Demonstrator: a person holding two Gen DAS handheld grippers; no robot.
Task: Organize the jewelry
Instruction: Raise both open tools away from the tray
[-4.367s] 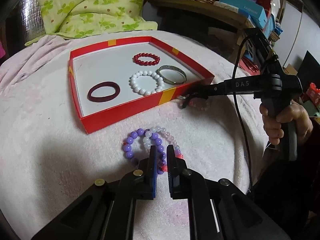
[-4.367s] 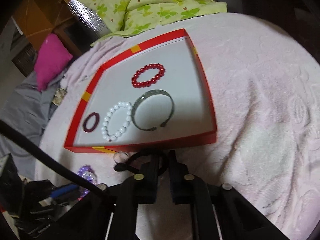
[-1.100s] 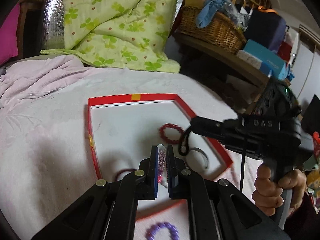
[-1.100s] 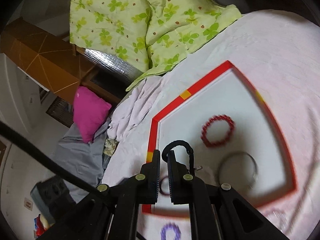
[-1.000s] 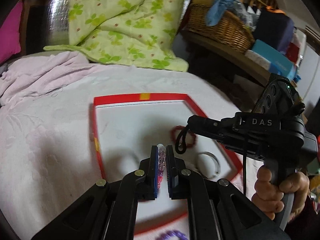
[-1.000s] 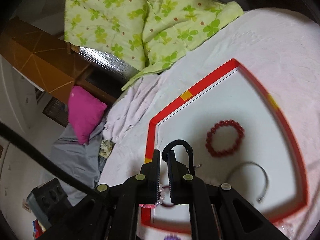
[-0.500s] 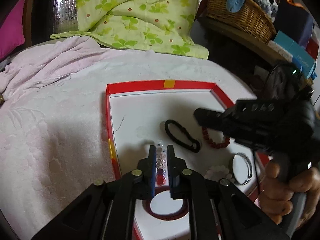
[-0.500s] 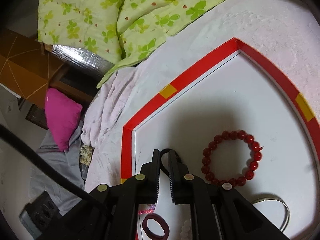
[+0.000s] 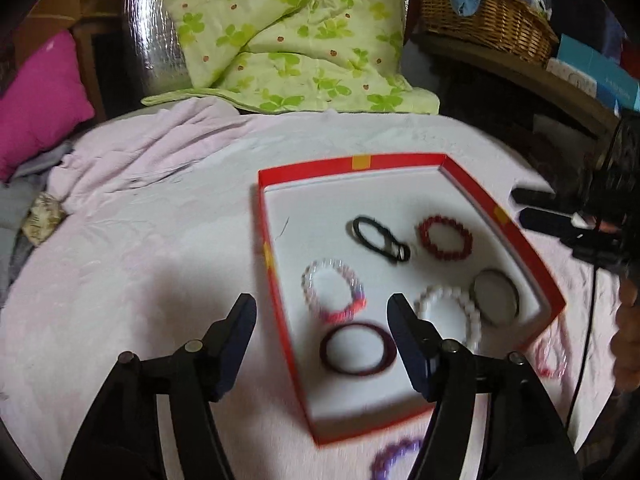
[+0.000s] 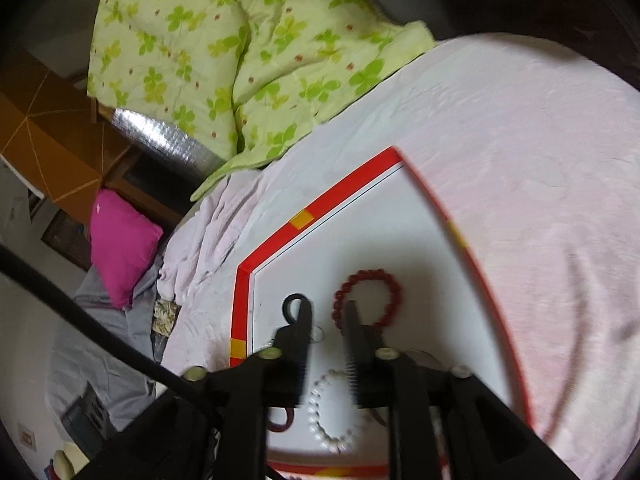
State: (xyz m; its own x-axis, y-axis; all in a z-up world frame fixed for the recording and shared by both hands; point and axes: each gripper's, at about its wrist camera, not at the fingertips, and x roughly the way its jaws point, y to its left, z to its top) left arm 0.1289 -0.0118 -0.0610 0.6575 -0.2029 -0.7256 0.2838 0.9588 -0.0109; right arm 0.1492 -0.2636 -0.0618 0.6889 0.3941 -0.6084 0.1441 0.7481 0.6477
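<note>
A red-rimmed white tray [image 9: 532, 258] lies on the pink cloth. In it are a black cord bracelet [image 9: 380, 238], a red bead bracelet [image 9: 445, 237], a pink-and-clear bead bracelet [image 9: 334, 290], a white bead bracelet [image 9: 452, 308], a metal bangle [image 9: 496, 291] and a dark red bangle [image 9: 358, 348]. My left gripper [image 9: 322, 318] is wide open and empty above the tray's near left. My right gripper [image 10: 328, 312] is open and empty above the tray [image 10: 320, 204], over the black cord [image 10: 294, 306] and red beads [image 10: 370, 292]; it also shows in the left wrist view [image 9: 532, 208].
A purple bead bracelet [image 9: 394, 456] and a pink bead bracelet [image 9: 552, 356] lie on the cloth outside the tray. A green quilt [image 9: 288, 36], a magenta pillow [image 9: 36, 96] and a wicker basket [image 9: 488, 4] stand behind.
Both grippers have opened. The pink-and-clear bracelet left my left gripper and now lies in the tray. The black cord left my right gripper and lies in the tray. Both grippers pulled back.
</note>
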